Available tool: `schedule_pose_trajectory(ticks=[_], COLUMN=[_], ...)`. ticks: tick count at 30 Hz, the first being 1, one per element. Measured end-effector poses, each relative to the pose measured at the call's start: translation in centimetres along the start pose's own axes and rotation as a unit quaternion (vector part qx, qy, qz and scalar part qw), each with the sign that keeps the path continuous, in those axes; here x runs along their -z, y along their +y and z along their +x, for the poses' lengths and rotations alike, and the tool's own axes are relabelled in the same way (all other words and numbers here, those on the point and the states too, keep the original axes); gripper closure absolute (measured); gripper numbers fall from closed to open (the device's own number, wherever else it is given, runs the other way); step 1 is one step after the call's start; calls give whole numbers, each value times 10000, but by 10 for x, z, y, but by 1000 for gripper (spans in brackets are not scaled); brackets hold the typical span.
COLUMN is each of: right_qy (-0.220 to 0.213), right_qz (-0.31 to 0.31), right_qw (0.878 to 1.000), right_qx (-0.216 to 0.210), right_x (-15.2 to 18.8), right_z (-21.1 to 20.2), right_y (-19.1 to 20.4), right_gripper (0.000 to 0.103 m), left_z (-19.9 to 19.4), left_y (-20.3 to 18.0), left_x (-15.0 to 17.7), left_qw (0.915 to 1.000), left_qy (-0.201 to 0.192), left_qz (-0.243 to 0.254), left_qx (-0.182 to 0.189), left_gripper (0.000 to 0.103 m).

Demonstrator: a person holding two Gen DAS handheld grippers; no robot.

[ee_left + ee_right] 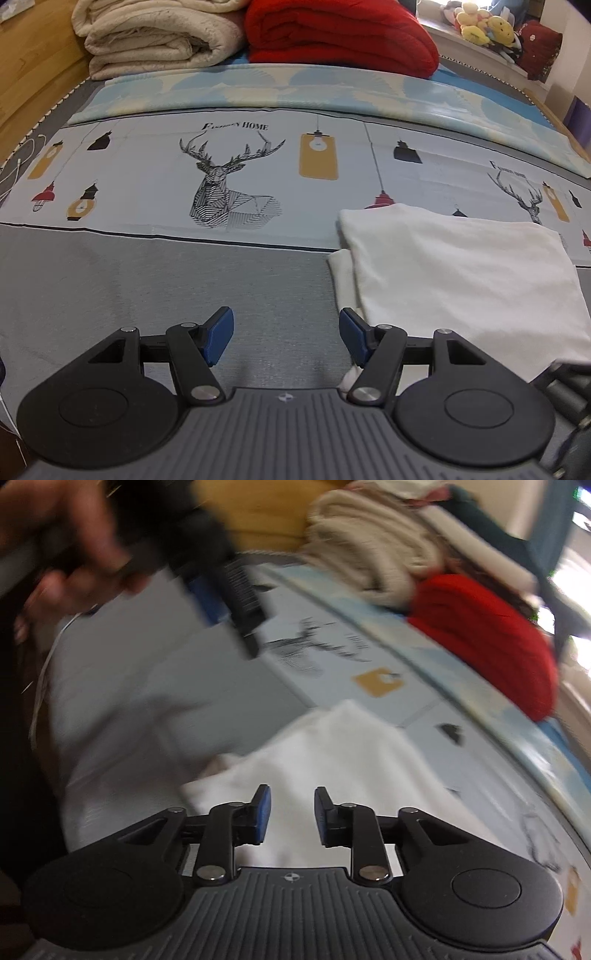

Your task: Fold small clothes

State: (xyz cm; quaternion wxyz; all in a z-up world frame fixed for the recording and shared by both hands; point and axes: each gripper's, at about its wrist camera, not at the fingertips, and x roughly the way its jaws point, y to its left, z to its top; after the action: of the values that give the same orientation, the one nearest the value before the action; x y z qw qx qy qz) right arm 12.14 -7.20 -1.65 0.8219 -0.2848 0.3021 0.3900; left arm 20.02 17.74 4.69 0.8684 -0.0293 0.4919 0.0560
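Note:
A white folded garment (pixel 458 273) lies flat on the bed sheet to the right of my left gripper (pixel 286 338), which is open and empty just off the garment's left edge. In the blurred right wrist view the same white garment (pixel 332 746) lies under and ahead of my right gripper (pixel 291 816), which is open and empty above it. The other hand-held gripper (pixel 221 572) and the hand holding it show at upper left in the right wrist view.
A printed sheet with deer and lanterns (pixel 229 184) covers the bed. A cream blanket (pixel 155 37) and a red blanket (pixel 340 33) are stacked at the far edge. Plush toys (pixel 484 22) sit on a sill at far right. A wooden bed frame (pixel 33 74) runs along the left.

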Motion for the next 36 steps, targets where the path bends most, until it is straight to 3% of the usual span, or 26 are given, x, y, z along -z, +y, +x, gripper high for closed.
schedule_pose_trajectory(ticks=[3, 6, 10, 14, 17, 18, 19, 24, 30, 36], right_qy=[236, 396, 759, 618, 585, 591, 565, 106, -477, -722], right_qz=[-401, -990, -1333, -1444, -1323, -1326, -1323, -770, -64, 310], right_qw=[9986, 9939, 9877, 9874, 9893, 9893, 9895, 9970, 9988, 9969], right_qx=[-244, -286, -301, -197, -190, -156, -103, -41, 74, 66], right_x=[0, 3, 8, 9, 8, 8, 8, -5, -3, 13], right_z=[21, 40, 64, 68, 68, 68, 67, 33, -20, -52], right_y=[21, 43, 59, 63, 61, 59, 59, 38, 3, -15], right_gripper=[65, 64, 60, 59, 73, 88, 95, 97, 99, 99], left_z=[3, 6, 10, 17, 25, 29, 33, 53, 84, 119], left_y=[6, 11, 16, 16, 13, 11, 10, -4, -29, -54], left_x=[-1, -2, -4, -8, -11, -12, -14, -19, -23, -29], left_qw=[10000, 9999, 9999, 9996, 9987, 9981, 9972, 9867, 9639, 9428], left_qy=[46, 82, 121, 242, 373, 431, 498, 950, 1472, 1817], left_qz=[12, -13, -22, -126, -278, -337, -417, -798, -1350, -1883], left_qx=[-43, -83, -84, 34, 203, 279, 381, 1045, 1761, 2065], left_gripper=[34, 34, 34, 34, 34, 33, 32, 19, 18, 21])
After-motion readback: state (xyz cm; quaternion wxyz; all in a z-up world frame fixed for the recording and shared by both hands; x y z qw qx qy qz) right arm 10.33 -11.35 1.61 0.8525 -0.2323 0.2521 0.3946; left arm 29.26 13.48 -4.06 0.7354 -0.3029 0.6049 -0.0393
